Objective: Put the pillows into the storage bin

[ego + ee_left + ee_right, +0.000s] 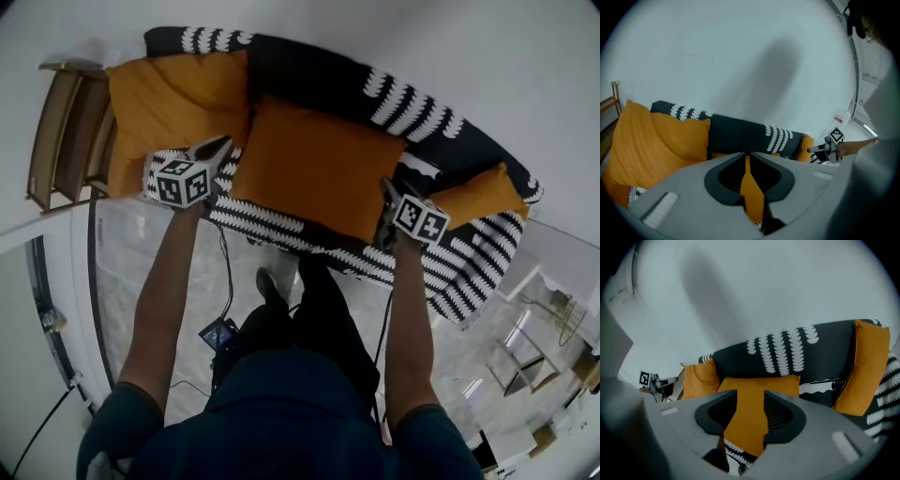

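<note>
The orange pillow (319,169) is soft matt cloth, the sofa cover (300,66) woven cloth (coarser-looking), the floor (131,272) glossy veined stone.

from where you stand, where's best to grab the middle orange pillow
Probably its two side edges near the front corners, one in each tongs, from the front. The middle pillow lies broad on the sofa seat, too wide for one grip; left tongs and right tongs flank it.
</note>
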`<state>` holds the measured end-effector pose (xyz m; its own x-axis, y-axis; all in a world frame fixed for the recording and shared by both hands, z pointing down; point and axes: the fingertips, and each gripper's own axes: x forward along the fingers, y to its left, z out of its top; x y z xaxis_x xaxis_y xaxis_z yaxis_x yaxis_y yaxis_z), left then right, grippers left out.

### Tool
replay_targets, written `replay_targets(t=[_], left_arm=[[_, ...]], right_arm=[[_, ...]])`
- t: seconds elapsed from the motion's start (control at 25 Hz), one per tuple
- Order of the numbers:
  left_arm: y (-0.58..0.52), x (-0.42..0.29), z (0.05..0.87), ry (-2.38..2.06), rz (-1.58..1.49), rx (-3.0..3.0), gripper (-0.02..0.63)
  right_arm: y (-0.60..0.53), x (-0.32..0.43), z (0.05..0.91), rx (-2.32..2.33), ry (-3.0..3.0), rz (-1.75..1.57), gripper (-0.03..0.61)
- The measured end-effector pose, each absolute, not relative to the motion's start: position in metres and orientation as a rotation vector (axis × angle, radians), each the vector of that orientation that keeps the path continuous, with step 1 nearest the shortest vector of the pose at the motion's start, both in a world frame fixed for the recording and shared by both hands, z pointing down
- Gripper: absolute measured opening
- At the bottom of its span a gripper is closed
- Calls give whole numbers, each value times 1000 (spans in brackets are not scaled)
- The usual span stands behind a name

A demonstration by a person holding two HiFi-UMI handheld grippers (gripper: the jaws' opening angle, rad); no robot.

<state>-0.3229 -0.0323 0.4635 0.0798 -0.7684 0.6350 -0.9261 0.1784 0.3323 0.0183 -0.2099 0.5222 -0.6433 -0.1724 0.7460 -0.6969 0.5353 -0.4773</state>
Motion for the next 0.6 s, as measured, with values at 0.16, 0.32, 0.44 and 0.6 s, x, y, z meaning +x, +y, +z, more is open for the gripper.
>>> replay_targets(t=[0.16, 0.32, 0.44, 0.6], left_arm=[[-45, -322, 517, -1662, 306, 1554, 53], [-52, -321, 576, -1607, 354, 1477, 130], [-53, -323, 617, -1573, 395, 1410, 160], [-50, -327, 667, -1543, 439, 1327, 218]], right_arm=[[-218, 23, 576, 692, -2046, 1127, 183], [-222, 27, 628, 694, -1964, 1212, 204], [-221, 27, 667, 686, -1900, 1284, 230], [-216, 28, 717, 657, -1806, 1291, 276]])
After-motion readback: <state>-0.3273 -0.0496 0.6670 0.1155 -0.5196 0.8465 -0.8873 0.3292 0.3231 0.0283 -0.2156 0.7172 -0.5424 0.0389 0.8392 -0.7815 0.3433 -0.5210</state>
